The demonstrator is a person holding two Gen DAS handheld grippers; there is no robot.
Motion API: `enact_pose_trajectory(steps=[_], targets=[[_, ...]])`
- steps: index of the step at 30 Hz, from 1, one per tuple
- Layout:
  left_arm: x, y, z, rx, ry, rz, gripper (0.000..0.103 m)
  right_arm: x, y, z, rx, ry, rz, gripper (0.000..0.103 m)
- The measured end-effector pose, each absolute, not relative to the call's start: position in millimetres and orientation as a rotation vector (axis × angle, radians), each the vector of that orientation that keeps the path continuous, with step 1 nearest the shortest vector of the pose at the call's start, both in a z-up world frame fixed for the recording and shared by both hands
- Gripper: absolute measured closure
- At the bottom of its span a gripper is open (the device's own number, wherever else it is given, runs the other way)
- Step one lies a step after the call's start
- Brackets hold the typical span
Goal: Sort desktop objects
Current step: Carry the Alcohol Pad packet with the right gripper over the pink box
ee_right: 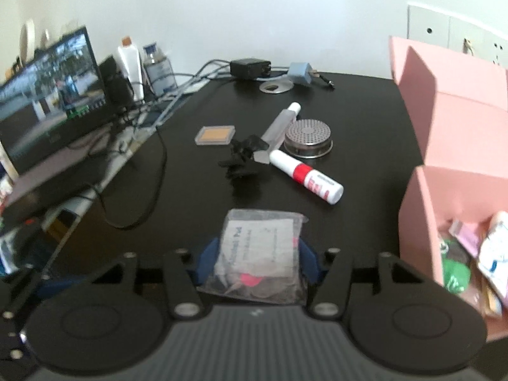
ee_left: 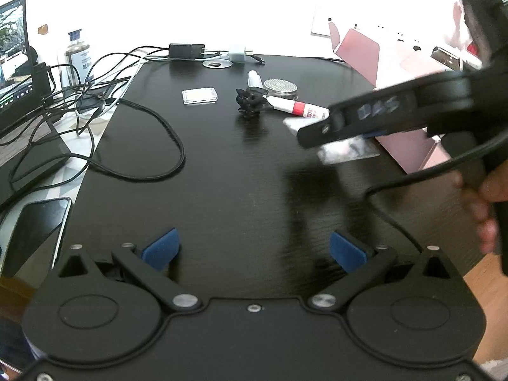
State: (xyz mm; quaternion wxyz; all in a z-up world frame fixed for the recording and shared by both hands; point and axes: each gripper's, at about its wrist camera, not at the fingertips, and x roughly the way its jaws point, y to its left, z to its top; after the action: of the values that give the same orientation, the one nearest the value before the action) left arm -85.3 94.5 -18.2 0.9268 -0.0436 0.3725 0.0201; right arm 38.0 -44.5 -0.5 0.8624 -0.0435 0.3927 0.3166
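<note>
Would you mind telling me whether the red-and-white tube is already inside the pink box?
No, the red-and-white tube lies on the black desk, left of the pink box.

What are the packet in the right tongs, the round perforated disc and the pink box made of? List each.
Packet: clear glossy plastic film, seemingly; a printed white pad shows through.
Round perforated disc: likely metal; silvery sheen, fine regular holes.
Pink box: probably matte cardboard or thin plastic board; flat folded panels, no shine.

Right gripper (ee_right: 257, 262) clamped; left gripper (ee_left: 254, 249) spread wide.
</note>
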Motion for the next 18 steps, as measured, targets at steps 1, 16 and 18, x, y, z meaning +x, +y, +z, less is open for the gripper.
enact_pose_trajectory(steps=[1,16,18], targets=[[-86,94,-18,-0.087,0.763,0.042,0.000,36,-48,3,-0.079,0.818,0.671,0.049],[-84,96,-17,-0.115,0.757,0.051,0.000,66,-195,43,0.188,0.699,0.224,0.049],[-84,95,-17,-0.115,0.758,0.051,0.000,77,-212,35,0.228,0.724,0.127,0.049]])
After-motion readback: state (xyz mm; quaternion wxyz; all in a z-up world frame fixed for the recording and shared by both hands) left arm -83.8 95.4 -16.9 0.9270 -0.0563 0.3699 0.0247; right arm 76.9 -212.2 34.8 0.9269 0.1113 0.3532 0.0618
